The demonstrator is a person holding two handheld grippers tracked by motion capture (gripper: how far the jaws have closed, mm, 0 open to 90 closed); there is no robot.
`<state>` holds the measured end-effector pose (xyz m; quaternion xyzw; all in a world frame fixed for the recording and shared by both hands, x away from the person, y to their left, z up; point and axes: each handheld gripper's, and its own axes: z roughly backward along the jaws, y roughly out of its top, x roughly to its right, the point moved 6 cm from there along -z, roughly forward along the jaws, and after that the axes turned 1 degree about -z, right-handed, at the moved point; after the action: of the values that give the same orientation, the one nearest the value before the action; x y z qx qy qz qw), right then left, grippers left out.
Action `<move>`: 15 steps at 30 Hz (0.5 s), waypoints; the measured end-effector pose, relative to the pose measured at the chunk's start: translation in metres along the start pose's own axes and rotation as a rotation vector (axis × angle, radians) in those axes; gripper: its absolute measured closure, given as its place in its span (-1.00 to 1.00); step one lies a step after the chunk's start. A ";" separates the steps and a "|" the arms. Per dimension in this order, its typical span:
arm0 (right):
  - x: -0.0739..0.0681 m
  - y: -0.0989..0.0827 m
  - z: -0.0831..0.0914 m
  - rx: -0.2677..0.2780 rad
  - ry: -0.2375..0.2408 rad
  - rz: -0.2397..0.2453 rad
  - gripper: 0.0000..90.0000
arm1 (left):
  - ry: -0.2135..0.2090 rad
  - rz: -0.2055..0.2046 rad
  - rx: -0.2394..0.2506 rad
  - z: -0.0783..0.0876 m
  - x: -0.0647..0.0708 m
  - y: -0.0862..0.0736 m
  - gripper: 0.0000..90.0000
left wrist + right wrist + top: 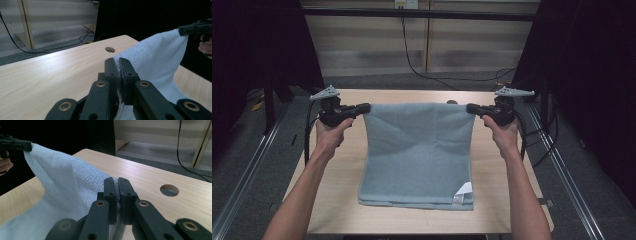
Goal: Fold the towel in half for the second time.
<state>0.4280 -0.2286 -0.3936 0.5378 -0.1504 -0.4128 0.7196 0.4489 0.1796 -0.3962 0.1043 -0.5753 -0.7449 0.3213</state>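
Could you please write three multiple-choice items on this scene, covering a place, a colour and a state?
1. Where does the white label sit on the towel?
A. Near corner on the person's right
B. Far corner on the person's left
C. The middle

2. What colour is the towel?
A. Red
B. Pale blue-grey
C. Yellow

3. How is the towel's far edge held?
A. Lying flat on the table
B. Lifted by one gripper alone
C. Lifted at both corners, left gripper and right gripper each shut on one

Key: 1 A, the label shows at the near right corner. 2 B, every view shows pale blue-grey cloth. 3 C, both gripper views show cloth pinched between shut jaws, and the near edge rests on the table.
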 end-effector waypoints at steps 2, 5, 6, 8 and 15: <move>-0.005 -0.004 0.005 -0.001 0.006 0.013 0.92 | -0.010 -0.009 0.008 0.006 0.007 -0.005 0.91; -0.014 -0.012 0.016 0.001 0.021 0.025 0.92 | -0.012 -0.036 0.000 0.015 0.015 -0.014 0.91; -0.018 -0.015 0.020 -0.001 0.021 0.033 0.92 | -0.015 -0.034 0.000 0.018 0.018 -0.017 0.91; -0.027 -0.021 0.027 -0.004 0.033 0.052 0.92 | -0.021 -0.036 0.006 0.024 0.021 -0.023 0.91; -0.060 -0.050 0.047 -0.074 0.047 0.124 0.92 | -0.060 -0.046 -0.017 0.038 0.038 -0.051 0.91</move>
<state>0.3388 -0.2183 -0.4071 0.5102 -0.1509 -0.3599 0.7665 0.3810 0.1933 -0.4228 0.0923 -0.5759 -0.7596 0.2877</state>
